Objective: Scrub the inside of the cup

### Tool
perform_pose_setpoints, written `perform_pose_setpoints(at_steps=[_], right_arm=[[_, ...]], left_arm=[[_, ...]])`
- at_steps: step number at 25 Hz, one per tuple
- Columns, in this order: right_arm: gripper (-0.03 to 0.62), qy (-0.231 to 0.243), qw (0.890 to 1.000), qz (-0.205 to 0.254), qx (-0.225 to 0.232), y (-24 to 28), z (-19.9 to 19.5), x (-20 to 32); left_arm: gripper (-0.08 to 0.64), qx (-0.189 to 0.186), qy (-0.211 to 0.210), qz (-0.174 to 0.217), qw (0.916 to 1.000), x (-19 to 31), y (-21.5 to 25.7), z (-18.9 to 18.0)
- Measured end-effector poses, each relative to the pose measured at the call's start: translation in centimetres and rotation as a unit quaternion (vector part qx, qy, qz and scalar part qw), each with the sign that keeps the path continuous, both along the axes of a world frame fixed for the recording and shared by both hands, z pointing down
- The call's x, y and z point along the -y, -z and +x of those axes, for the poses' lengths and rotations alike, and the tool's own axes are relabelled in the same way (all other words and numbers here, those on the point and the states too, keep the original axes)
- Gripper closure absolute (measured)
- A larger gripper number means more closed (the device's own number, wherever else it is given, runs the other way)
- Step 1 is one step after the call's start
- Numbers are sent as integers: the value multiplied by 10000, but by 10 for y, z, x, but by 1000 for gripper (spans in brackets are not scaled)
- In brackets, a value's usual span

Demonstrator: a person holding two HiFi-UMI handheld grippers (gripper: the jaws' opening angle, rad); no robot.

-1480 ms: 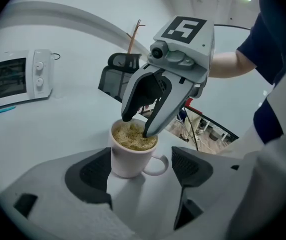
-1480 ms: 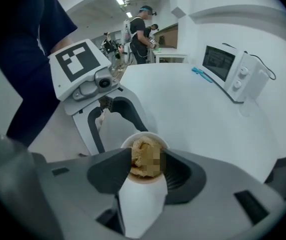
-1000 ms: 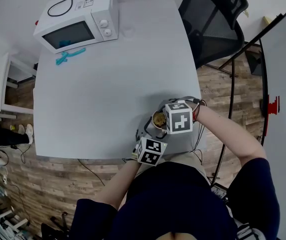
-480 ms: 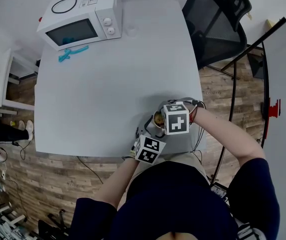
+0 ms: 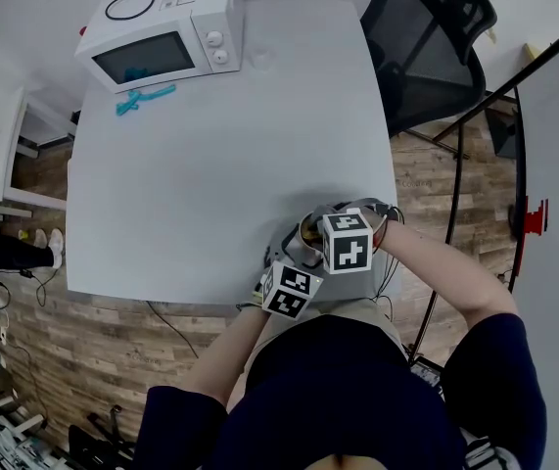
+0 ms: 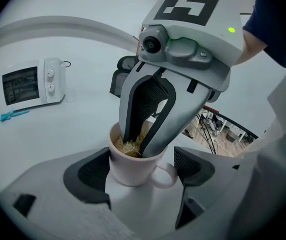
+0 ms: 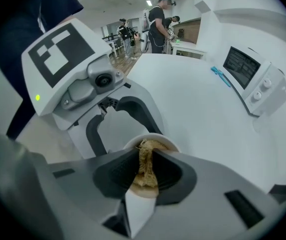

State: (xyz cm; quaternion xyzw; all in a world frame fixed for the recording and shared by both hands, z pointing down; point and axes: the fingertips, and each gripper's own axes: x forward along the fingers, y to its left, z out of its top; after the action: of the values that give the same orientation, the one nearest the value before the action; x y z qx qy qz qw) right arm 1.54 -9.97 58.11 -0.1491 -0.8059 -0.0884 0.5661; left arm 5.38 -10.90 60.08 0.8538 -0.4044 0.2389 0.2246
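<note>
— White cup (image 6: 128, 168), handled, stands at the table's (image 5: 210, 164) near right corner, clasped by the left gripper (image 6: 141, 176).
— The right gripper (image 7: 146, 176), jaws just closing, pinches a straw-coloured scrubber (image 6: 127, 146) inside it. Wood floor (image 5: 83, 351) below.

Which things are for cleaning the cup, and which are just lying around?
For the job: cup; scrubber inside it; left gripper holding the cup; right gripper, its jaws just closed on the scrubber.
Just lying about: microwave; blue tool; chair.

Top (image 5: 357, 399): dark navy, sleeves stopping short of the forearms.
Left gripper (image 6: 140, 176): pale grey shell, black ribbed fingers (image 6: 87, 176), black-and-white marker cube (image 5: 292, 292).
</note>
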Motion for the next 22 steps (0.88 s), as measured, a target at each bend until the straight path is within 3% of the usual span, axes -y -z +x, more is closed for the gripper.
perform_pose_setpoints(at_steps=[7,22], right_arm=[[549,48,9999,-26,108,-1,1,-2],[552,-601,9973,-310,272,7,0,5]], left_arm=[[167,0,9,5,10000,0,-1,0],[169,10,-267,-5,9996,-2,-1,-7]])
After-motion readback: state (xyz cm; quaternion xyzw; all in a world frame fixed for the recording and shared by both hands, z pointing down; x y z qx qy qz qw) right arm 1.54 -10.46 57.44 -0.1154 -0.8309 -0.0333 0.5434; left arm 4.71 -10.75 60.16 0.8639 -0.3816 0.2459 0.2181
